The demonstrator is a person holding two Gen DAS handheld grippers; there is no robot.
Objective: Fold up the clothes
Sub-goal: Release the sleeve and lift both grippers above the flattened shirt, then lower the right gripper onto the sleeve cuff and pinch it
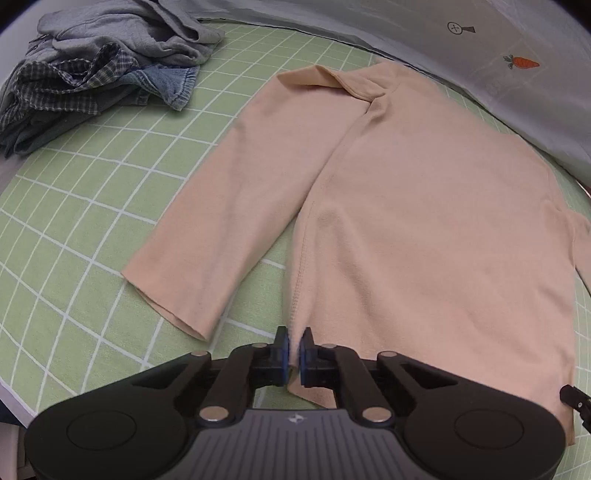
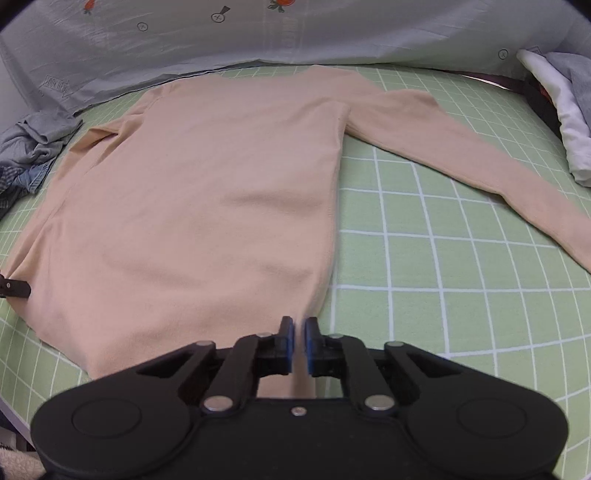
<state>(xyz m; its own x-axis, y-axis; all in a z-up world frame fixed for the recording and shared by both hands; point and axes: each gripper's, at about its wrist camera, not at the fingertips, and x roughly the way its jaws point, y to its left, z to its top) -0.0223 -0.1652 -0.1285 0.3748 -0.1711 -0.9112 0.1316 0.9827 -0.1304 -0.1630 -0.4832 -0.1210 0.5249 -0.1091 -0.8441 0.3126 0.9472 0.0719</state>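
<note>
Covering pretty much everything is the green grid sheet (image 2: 461, 258) with white lines, and everything else sits somewhere relative to the peach long-sleeve shirt (image 2: 192, 206) spread flat in the middle of it. Just past the shirt's collar end there's a pale grey printed cover (image 2: 295, 33) with little carrot pictures on it. Off beyond the shirt's left sleeve (image 1: 207, 221) is a rumpled pile of clothes (image 1: 96, 74): grey stuff on top, something checked, a bit of denim. Past the right sleeve (image 2: 480, 166) there's a smaller white and grey bundle (image 2: 561, 110). No real containers here, just piles.

Both sleeves lie angled out from the body, flat on the sheet.

Both grippers are down at the shirt's hem end. The left gripper (image 1: 294, 341) is pinched narrow on the hem's left corner, fabric caught between its blue pads (image 1: 283, 349). The right gripper (image 2: 299, 330) is clamped the same way on the right corner of the hem, cloth running between its fingers.
</note>
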